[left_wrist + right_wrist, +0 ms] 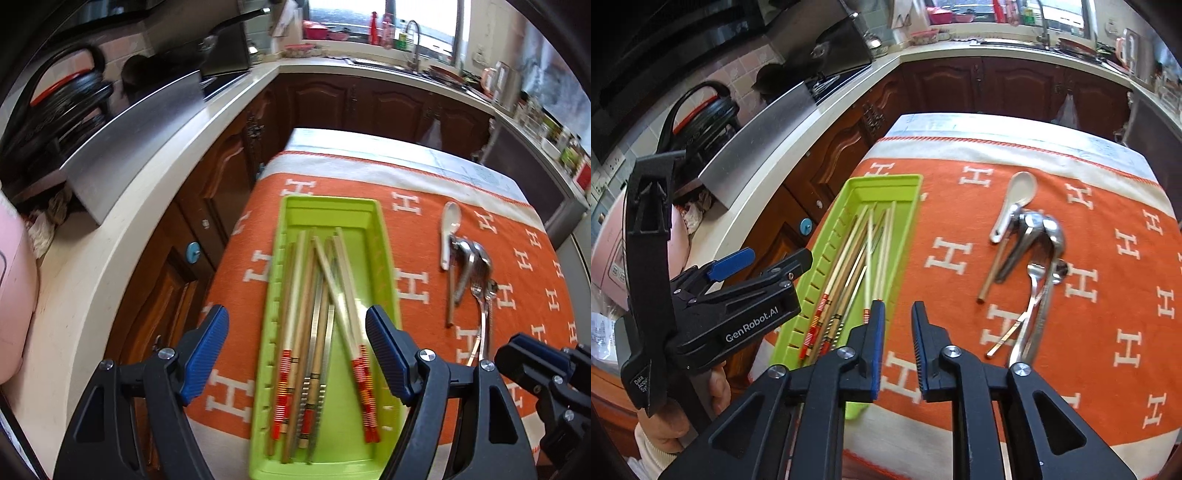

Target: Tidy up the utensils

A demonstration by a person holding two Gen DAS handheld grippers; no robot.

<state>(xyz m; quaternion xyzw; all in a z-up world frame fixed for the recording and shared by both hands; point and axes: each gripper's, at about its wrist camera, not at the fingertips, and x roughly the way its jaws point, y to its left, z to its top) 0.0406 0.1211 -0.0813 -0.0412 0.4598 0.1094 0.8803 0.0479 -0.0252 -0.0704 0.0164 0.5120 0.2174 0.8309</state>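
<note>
A lime-green tray (332, 201) (886, 180) lies lengthwise on the orange cloth and holds several chopsticks (299, 295) (849, 251), some with red-banded ends. My left gripper (295, 317) (768, 260) hovers over the tray's near half, jaws wide open and empty. Right of the tray lie a white ceramic spoon (450, 221) (1019, 192), a heap of metal spoons (476, 258) (1041, 229), a fork (1034, 273) and a loose chopstick (451, 291) (993, 266). My right gripper (897, 310) (532, 354) hangs above the cloth beside the tray's near right edge, jaws slightly apart with nothing between them.
The orange cloth with white H marks (417, 251) (960, 214) covers a small table. A pale kitchen counter (129, 206) with a steel panel runs along the left, over dark wooden cabinets (221, 177). A pink appliance (14, 295) stands at far left. A sink tap (413, 40) is at the back.
</note>
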